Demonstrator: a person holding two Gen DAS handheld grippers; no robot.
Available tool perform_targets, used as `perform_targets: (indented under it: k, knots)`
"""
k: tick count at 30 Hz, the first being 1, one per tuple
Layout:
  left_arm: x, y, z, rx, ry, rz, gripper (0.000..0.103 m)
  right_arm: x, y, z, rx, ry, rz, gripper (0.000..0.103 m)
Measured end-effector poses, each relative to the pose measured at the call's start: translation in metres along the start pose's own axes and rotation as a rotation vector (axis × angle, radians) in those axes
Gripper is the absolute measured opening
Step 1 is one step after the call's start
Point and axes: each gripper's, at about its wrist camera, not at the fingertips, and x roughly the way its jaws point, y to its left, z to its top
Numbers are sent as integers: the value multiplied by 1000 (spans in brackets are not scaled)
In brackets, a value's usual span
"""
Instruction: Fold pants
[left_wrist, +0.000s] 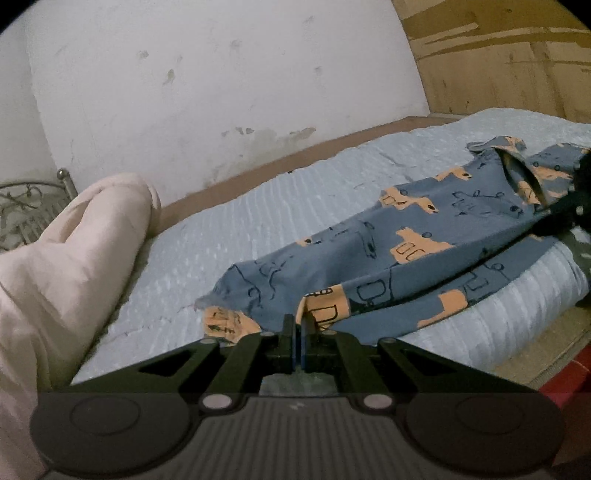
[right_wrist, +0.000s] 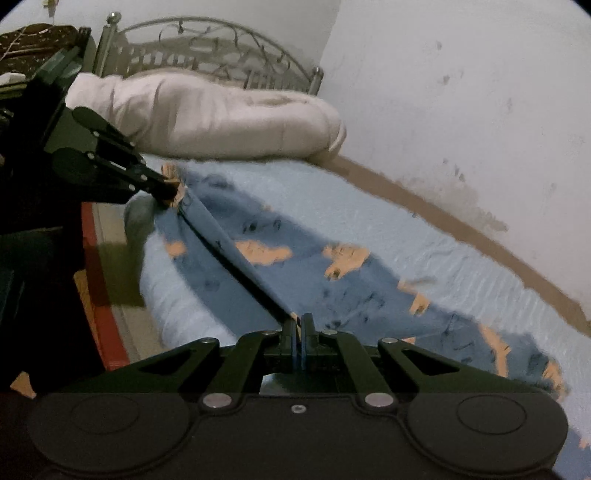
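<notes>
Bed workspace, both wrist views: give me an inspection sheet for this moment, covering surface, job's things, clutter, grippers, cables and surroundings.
Surface: light blue quilted bed cover, brown strip along the wall side.
Job's things: blue pants with orange vehicle print lying on the cover, near edge lifted between the two grippers.
Clutter: rolled pale pink quilt at the head end, apart from the pants.
Grippers: left gripper jaws shut on the pants' leg end; right gripper jaws shut on the pants' edge.
Cables: nothing seen.
Surroundings: stained white wall, ornate metal headboard, wooden panel.
</notes>
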Motion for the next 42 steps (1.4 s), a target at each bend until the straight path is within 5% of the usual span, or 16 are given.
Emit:
perform_targets:
  k: [13,16,17,18,22,24,27,35,37,42]
  knots:
    - [-9,0,-5,-61,20,-9,3,0,4,-14,62,-9,7,1]
    - [-16,-1,-3,-117,28,-28,35,2,3,-19,64,-17,19,6]
    - [-19,-2,-2,-143,25,-39,59,0,1,-20,72,-33,28,9]
    - [-23,-4,0,-174,13,-51,70,-3,-1,-20,82,-45,35,20]
    - [-31,-24,16,-237,-33,-104,85,-23,-18,-28,160,-90,42,77]
    - [-33,-39,27,-261,-72,-133,100,-38,-31,-35,219,-113,10,89]
    - [-26,-65,47,-244,-99,-197,102,-61,-55,-50,300,-124,-79,102]
    - [15,-133,93,-245,-106,-368,102,-100,-139,-111,558,20,-449,102]
    - [28,-148,104,-246,-92,-401,102,-104,-157,-123,637,71,-499,102]
    - [56,-170,119,-273,-35,-444,101,-109,-173,-108,607,7,-466,102]
